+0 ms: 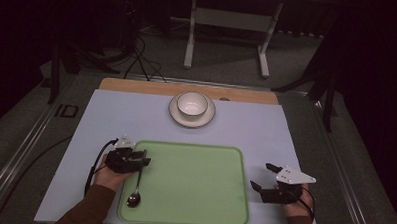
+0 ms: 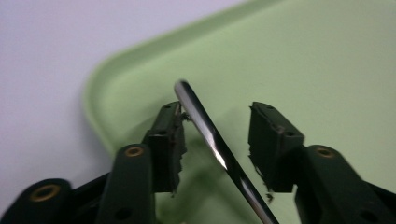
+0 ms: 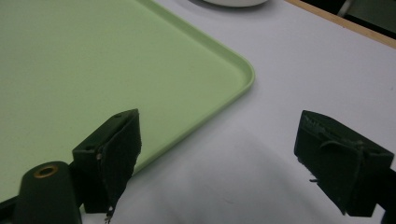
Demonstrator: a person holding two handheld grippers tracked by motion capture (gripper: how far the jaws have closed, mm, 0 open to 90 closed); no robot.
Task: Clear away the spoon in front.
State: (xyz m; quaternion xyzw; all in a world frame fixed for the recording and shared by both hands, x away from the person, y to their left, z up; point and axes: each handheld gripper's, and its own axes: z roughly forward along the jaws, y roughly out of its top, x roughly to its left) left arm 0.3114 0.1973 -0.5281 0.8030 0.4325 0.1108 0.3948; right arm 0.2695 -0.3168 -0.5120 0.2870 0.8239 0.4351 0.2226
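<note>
A metal spoon is seen lying on the green tray, along the tray's left side, with its bowl toward the near edge and its handle running away toward the left claw. In the left gripper view the handle is seen passing between the two black jaws, close to the pad on the left of that view, though contact there cannot be made out; a clear gap is left to the other pad, so the claw is parted and the spoon is not gripped. The left claw is held over the tray's far left corner. The right claw is held wide apart with nothing between its jaws, just off the tray's right edge above the pale tabletop. Beyond the tray, near the far edge of the tabletop, a white bowl is set on a saucer.
</note>
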